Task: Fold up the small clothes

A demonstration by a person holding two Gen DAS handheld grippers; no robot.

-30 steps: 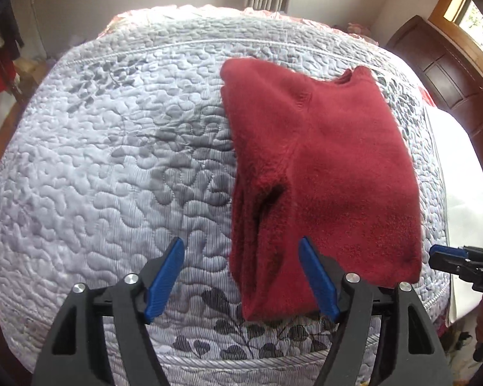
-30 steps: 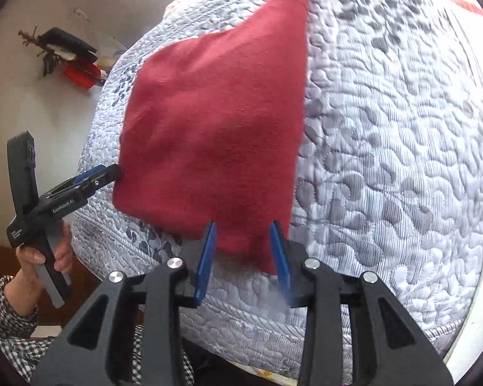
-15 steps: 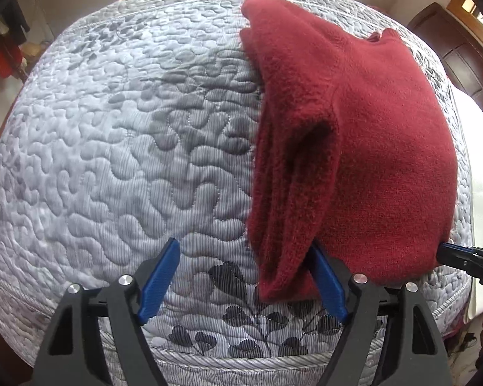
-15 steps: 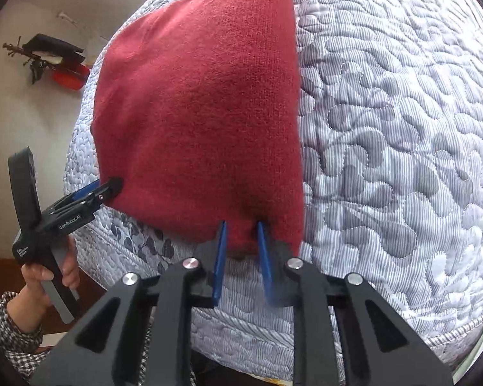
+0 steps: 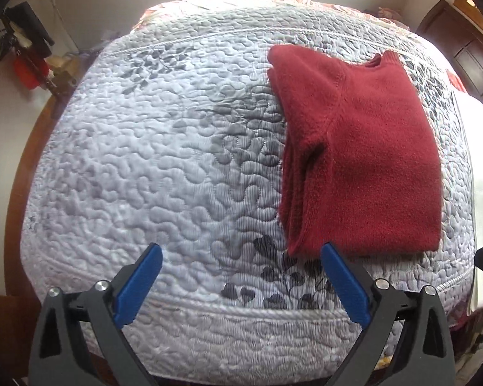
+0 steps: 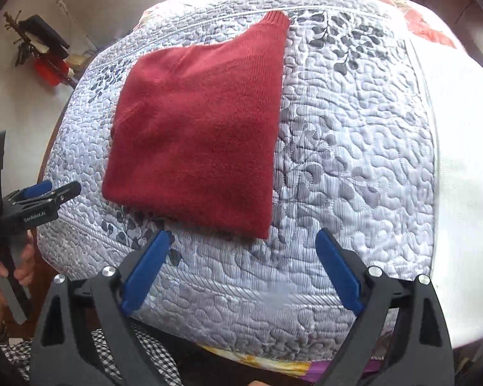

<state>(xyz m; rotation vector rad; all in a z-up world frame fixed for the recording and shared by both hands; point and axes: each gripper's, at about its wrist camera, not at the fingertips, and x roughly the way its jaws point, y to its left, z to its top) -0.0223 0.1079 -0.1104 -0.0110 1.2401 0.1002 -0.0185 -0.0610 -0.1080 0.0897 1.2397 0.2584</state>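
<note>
A dark red sweater [image 5: 360, 167] lies folded flat on the grey-white quilted bedspread [image 5: 145, 160], its collar at the far end and its hem toward me. My left gripper [image 5: 240, 247] hovers open just short of the hem's left corner, holding nothing. In the right wrist view the sweater [image 6: 203, 135] sits ahead and to the left of my right gripper [image 6: 243, 234], which is open and empty just short of the hem's right corner. The left gripper [image 6: 42, 199] shows at the left edge, held by a hand [image 6: 3, 270].
The bedspread [image 6: 354, 160] ends in a corded edge close to both grippers. A white sheet [image 6: 460, 148] covers the bed's right side. Dark wooden furniture [image 5: 467, 54] stands at the far right. Red and black items [image 5: 25, 54] are against the left wall.
The right gripper has opened and let go of the sweater's hem. Both grippers have pulled back toward the bed's near edge, and the sweater now lies flat.
</note>
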